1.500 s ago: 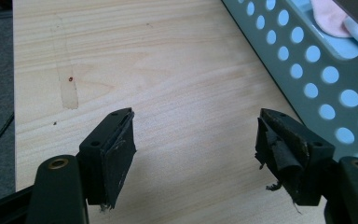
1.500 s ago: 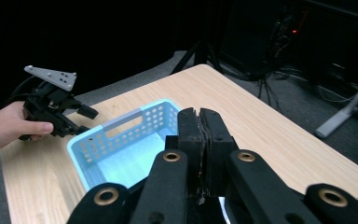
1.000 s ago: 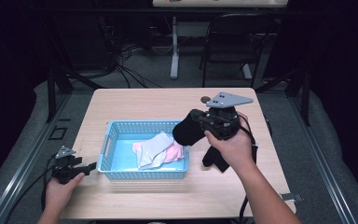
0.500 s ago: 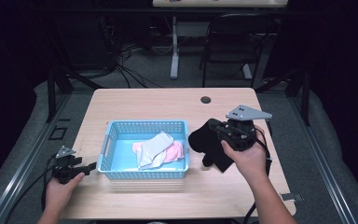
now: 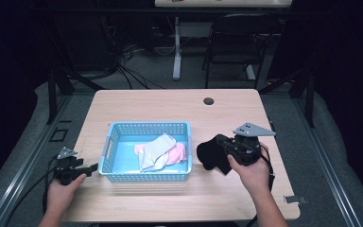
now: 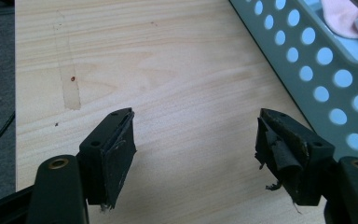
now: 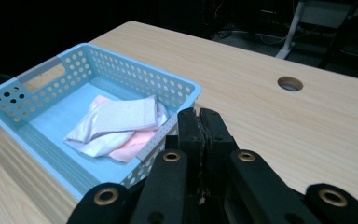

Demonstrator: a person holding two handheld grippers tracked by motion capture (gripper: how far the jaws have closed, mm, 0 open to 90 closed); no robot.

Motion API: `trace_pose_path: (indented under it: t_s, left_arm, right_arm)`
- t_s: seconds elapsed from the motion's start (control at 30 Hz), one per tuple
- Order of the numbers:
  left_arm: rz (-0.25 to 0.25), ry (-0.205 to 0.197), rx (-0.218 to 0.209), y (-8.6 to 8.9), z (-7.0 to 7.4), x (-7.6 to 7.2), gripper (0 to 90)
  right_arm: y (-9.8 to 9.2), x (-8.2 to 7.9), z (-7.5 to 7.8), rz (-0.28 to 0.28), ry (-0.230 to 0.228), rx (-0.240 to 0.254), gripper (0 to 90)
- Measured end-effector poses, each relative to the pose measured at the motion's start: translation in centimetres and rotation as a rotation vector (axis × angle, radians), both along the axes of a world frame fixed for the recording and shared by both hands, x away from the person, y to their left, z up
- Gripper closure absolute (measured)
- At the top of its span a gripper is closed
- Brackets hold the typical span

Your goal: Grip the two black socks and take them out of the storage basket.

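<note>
1. Black cloth (image 5: 211, 154) lies on the table (image 5: 170, 101), just right of the basket (image 5: 145, 129).
2. Your right gripper (image 5: 223, 143) touches it, jaws pressed together; whether they pinch cloth, I cannot tell.
3. Your left gripper (image 5: 92, 168), jaws wide, holds nothing.

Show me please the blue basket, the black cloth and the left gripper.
blue basket (image 5: 115, 134): high view, far left rim.
black cloth (image 5: 209, 154): high view, middle of the cloth.
left gripper (image 6: 193, 156): left gripper view, midway between its fingertips.
</note>
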State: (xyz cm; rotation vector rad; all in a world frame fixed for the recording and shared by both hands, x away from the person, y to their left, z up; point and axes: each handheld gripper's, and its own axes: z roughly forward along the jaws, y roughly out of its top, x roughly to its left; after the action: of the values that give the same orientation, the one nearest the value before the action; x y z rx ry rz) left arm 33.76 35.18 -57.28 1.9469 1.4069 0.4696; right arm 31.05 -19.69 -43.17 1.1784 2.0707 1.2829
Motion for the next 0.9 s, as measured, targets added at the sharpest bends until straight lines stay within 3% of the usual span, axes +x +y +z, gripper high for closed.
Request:
trace_pose_path:
  t_s: [0.1,0.3,0.6,0.7,0.9]
  left_arm:
    - [-0.003,0.001,0.002,0.0,0.0,0.2,28.2]
    - [-0.022,0.0,0.016,-0.4,0.0,0.3,28.4]
    - [-0.023,-0.003,0.011,-0.2,0.1,0.0,28.4]
    - [-0.019,-0.004,0.008,-0.1,0.0,-0.1,28.3]
    - [-0.013,-0.008,0.006,0.1,0.1,-0.3,28.4]
  right_arm:
    - [-0.4,0.2,-1.1,-0.015,0.022,0.01,88.0]
    - [-2.0,1.8,-3.8,-0.097,0.069,-0.033,88.0]
    - [-4.8,3.9,-7.3,-0.217,0.153,-0.003,87.3]
    - [-5.1,4.1,-7.7,-0.228,0.162,-0.008,85.4]
    - [-5.3,4.1,-8.3,-0.245,0.139,-0.013,71.4]
